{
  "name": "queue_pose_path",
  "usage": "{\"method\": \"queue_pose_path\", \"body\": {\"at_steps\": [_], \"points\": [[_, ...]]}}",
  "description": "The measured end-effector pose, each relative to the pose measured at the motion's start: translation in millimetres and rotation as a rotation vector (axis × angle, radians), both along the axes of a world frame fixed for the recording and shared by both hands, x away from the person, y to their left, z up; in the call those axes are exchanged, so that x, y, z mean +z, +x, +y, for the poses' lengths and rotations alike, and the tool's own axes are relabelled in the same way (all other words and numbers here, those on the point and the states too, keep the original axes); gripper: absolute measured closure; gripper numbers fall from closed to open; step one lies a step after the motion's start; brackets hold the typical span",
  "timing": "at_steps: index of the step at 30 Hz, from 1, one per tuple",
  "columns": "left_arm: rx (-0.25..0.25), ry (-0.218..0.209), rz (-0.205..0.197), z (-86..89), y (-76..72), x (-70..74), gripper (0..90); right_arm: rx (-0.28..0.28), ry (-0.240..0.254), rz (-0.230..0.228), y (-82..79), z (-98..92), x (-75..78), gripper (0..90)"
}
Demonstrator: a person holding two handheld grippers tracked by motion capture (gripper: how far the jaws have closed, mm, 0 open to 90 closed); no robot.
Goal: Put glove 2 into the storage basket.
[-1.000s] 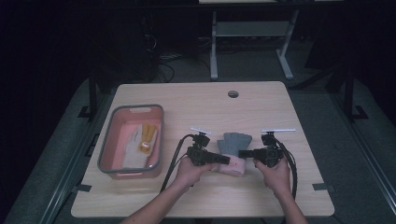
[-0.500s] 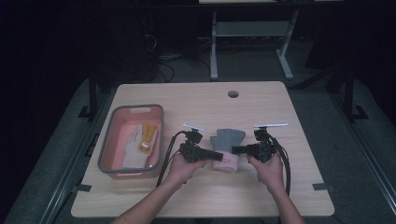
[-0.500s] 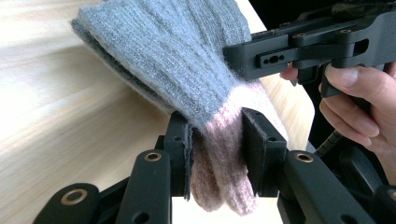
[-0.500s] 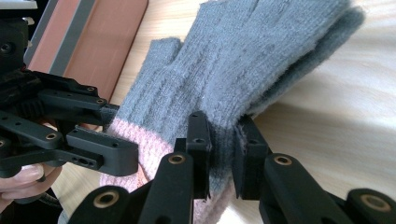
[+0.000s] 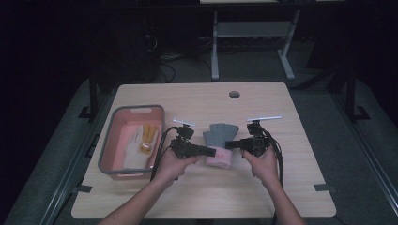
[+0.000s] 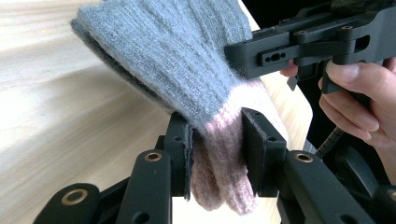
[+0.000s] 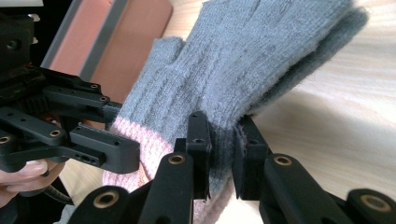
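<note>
A knitted glove (image 5: 219, 135), grey with a pink cuff, hangs just above the wooden table between my two grippers. My left gripper (image 5: 212, 152) is shut on the pink cuff (image 6: 219, 168), its pads (image 6: 180, 149) pressing the wool from both sides. My right gripper (image 5: 229, 145) is shut on the glove's other edge, where grey wool (image 7: 243, 60) meets the cuff. In the left gripper view the glove's grey fingers (image 6: 173, 56) fan out away from me. Each gripper view also shows the other gripper (image 6: 308, 44) (image 7: 88, 140) close by.
A pink bin with a grey rim (image 5: 138, 107) stands at the table's left, holding a white glove (image 5: 131, 146) and a yellow-orange one (image 5: 148, 136). A round hole (image 5: 234, 94) sits near the table's far edge. Bare wood (image 5: 263, 197) lies around my hands.
Both hands have moved left and up together, carrying the glove with them toward the bin. The grips on the glove have not changed.
</note>
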State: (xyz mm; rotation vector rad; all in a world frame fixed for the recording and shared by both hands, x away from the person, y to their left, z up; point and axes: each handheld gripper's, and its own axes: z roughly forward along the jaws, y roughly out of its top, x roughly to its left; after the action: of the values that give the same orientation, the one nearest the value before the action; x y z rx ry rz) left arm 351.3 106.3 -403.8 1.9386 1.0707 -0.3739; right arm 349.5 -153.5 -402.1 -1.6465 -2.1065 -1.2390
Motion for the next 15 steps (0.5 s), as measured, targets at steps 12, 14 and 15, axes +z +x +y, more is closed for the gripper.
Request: {"method": "queue_pose_path", "body": {"at_steps": [12,14,15], "points": [[0.018,0.003,-0.015,15.5,2.8,13.1,65.7,0.035,0.008,-0.017,8.5,14.7,13.2,78.4],[0.021,0.001,-0.017,18.3,3.4,14.9,65.7,0.036,0.010,-0.018,9.0,16.2,14.6,78.4],[0.021,0.000,-0.019,19.9,3.9,15.7,65.7,0.038,0.007,-0.018,9.7,17.4,15.8,78.4]]}}
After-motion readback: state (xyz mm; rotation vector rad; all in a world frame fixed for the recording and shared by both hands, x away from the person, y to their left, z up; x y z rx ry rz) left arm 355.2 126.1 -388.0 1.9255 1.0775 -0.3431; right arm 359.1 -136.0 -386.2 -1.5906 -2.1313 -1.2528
